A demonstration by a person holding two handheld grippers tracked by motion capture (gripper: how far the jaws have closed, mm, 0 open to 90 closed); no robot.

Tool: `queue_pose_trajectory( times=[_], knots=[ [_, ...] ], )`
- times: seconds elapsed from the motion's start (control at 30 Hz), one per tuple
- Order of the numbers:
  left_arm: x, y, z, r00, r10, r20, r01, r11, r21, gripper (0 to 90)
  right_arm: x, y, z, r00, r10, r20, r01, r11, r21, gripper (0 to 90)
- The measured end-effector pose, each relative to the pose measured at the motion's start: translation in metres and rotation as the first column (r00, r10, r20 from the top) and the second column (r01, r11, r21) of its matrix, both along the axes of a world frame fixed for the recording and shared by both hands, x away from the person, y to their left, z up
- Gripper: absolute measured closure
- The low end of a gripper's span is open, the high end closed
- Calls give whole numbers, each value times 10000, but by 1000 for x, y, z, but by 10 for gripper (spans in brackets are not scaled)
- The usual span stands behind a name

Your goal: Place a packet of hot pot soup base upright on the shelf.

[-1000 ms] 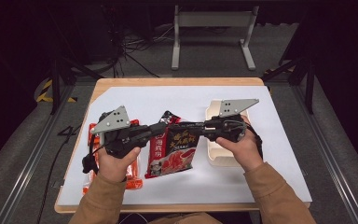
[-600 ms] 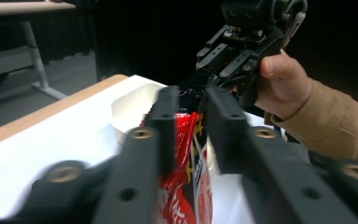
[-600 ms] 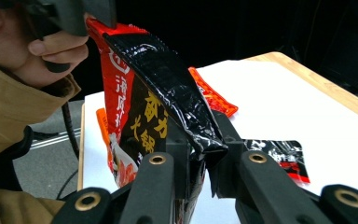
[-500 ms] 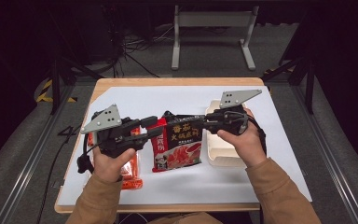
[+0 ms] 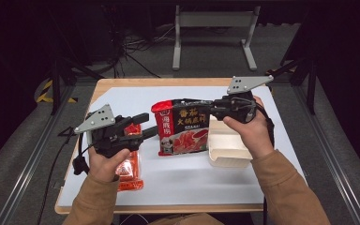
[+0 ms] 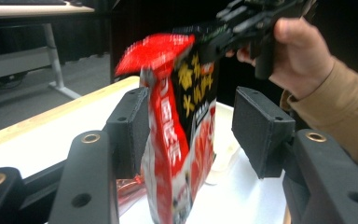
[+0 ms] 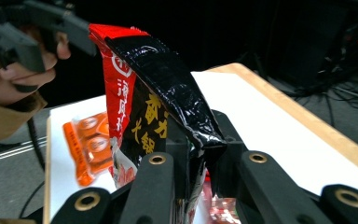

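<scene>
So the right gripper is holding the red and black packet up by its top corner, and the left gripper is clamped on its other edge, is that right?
Not quite. The right gripper does hold the red and black packet up by its top corner, but the left gripper is not clamped on it. The left gripper view shows its jaws standing apart, having just been opening, with the packet's edge loose between them.

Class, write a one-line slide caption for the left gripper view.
Left tongs open around the red-and-black sauce pouch, while the right tongs hold it up by its top corner.

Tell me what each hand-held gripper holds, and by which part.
The right hand-held gripper pinches the red-and-black pouch at its top right corner. The left hand-held gripper straddles its left edge, holding nothing.
</scene>
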State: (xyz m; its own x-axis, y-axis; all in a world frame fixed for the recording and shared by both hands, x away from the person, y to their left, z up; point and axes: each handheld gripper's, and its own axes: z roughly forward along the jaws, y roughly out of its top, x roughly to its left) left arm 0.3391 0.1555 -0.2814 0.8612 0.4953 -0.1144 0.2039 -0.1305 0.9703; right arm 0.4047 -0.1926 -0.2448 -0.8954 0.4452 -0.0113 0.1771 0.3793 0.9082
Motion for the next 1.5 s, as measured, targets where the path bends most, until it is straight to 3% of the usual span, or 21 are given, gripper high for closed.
queue_pose_trajectory(
  times=[0.37,0.73,1.5],
  knots=[
    [13,-6,-18,9982,578,-143,-575,9981,219,336,14,-14,17,9967,-676,452,680,9976,-95,794],
    [23,-4,-36,9934,1029,-500,-1009,9941,405,270,32,-38,26,9826,-1602,936,1622,9867,-139,794],
    [33,-6,-55,9892,1109,-955,-1021,9904,931,240,67,-83,25,9587,-2560,1239,2589,9659,-78,793]
  ],
)
